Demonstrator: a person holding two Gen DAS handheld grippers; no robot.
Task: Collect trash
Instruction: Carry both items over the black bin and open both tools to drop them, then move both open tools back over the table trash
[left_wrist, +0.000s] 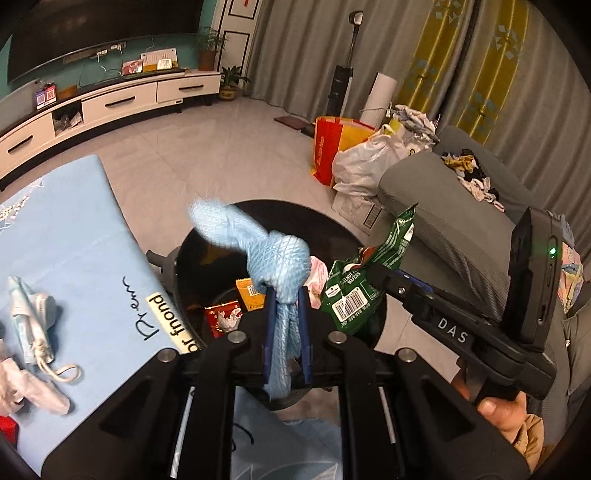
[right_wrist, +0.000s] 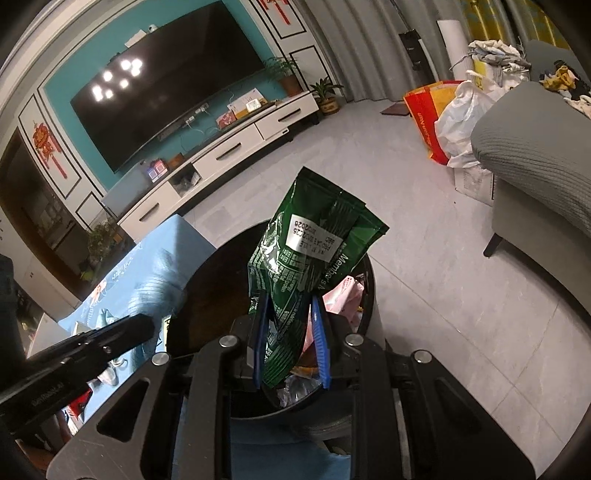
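You are at the drop step: left gripper (left_wrist: 286, 299) clamps a blue net wad (left_wrist: 275, 258), right gripper (right_wrist: 290, 317) pinches a green wafer wrapper (right_wrist: 314, 251), both over the black bin (right_wrist: 207, 295); release next.

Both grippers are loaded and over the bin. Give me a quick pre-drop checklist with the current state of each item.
1. Left gripper shut on the knotted blue cloth: ok.
2. Right gripper gripping the green wafer wrapper: ok, wrapper sits between the blue fingers.
3. Blue cloth over the black trash bin opening: ok.
4. Green wrapper over the bin opening: ok in the right wrist view.
5. Room left in the bin: ok, wrappers lie well below the rim.
6. More trash to collect: not ok, crumpled pieces remain on the blue tablecloth.
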